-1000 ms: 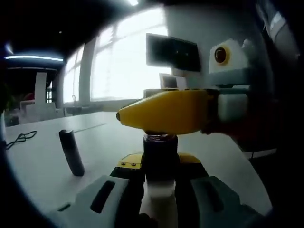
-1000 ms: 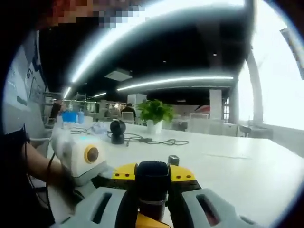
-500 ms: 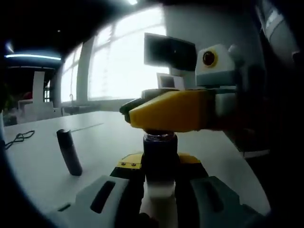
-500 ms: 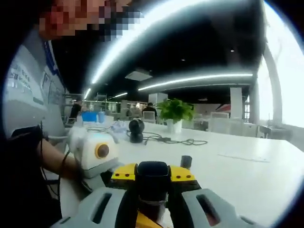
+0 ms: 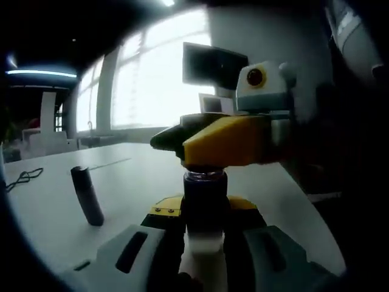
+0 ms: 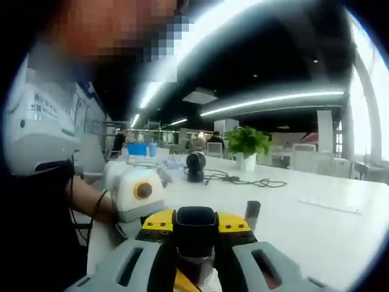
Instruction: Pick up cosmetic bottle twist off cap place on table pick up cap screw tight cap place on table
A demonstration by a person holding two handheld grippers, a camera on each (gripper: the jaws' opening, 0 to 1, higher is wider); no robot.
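- Left gripper view: the left gripper is clamped on the cosmetic bottle, which stands between its jaws with its long axis running up the view, dark upper body above a pale lower part.
- The bottle's neck points up, toward the right gripper, which crosses just above it from the right.
- A dark cylinder stands slightly tilted on the white table, well to the left of the jaws.
- Right gripper view: the right gripper is closed on the dark cap, which sits at the top of the bottle between its jaws.
- The left gripper lies just left of these jaws, held by a person's hand.
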